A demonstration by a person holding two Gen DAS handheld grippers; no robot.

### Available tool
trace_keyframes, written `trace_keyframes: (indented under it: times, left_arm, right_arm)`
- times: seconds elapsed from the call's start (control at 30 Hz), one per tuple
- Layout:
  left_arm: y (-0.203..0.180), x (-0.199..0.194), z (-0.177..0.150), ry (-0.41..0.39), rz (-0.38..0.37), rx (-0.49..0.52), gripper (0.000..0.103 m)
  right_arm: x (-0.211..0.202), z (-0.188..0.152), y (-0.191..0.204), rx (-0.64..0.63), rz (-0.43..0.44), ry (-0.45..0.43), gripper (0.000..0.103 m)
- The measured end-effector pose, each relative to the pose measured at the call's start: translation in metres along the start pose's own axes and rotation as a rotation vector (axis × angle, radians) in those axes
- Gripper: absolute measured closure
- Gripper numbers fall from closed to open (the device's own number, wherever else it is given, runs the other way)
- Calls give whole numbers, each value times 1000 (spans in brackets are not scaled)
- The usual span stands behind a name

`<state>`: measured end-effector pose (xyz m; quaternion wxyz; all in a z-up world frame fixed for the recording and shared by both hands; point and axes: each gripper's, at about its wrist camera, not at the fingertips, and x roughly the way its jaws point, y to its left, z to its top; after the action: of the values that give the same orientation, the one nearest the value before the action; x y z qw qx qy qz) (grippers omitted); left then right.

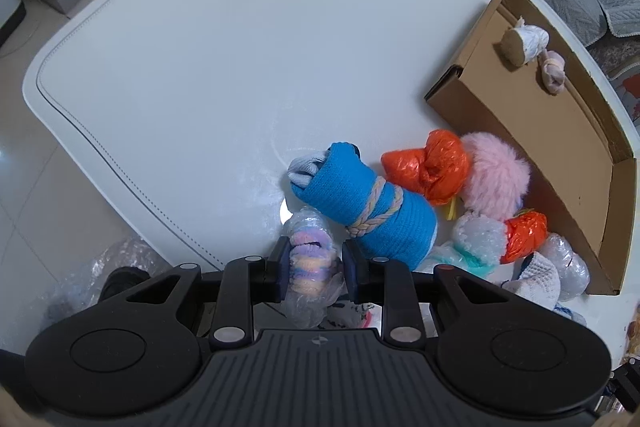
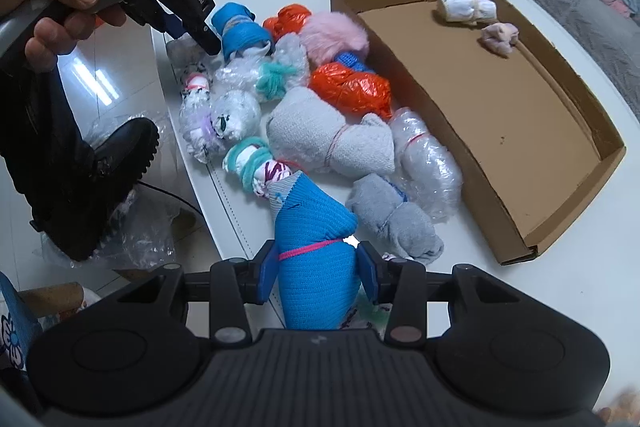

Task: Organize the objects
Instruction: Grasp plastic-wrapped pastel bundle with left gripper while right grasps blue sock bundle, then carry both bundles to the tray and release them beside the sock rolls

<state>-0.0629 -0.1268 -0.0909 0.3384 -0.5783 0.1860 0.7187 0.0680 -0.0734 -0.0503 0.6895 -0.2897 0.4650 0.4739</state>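
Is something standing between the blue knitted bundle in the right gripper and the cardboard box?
Yes. The grey sock roll and a clear bubble-wrap bundle lie between the blue knitted bundle and the cardboard box.

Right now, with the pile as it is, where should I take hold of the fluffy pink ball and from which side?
Take the fluffy pink ball across its round middle, coming from above. Orange bags and the cardboard box wall crowd its sides, so only its top looks free. Both tongs already hold bundles, so one must unload first.
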Motion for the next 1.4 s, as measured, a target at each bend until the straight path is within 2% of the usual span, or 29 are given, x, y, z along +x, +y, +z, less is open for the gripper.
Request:
trace_keyframes:
  times: [0.2,0.37,0.57,0.83,0.93,1.13,1.4]
  left_arm:
    - [-12,-11,14,-26,-4,-2,70]
    - [-23,-38,18,-74,-29,22,70]
    - [-53,-84,36,-216,-82,140,70]
    - [-105,-116,82,-342,-138,321,70]
    - [-129,-105,102,-355,-145,368,70]
    - [-169,-67,131,-333,-139,530,70]
    - [-185,3,151,-266,-76,653,70]
  right_arm:
    - [-8,-1,-4,26,-2,-29,64]
    - [-21,0,-15,91,-5,-85,64]
    - [-58,7,-43,267,-58,-257,64]
    - [-88,37,-88,466,-140,-435,64]
    - [-83,59,-101,501,-145,-463,64]
    - [-55,86,-127,585,-129,-437,64]
    - [-1,106,-169,762,-53,-390,64]
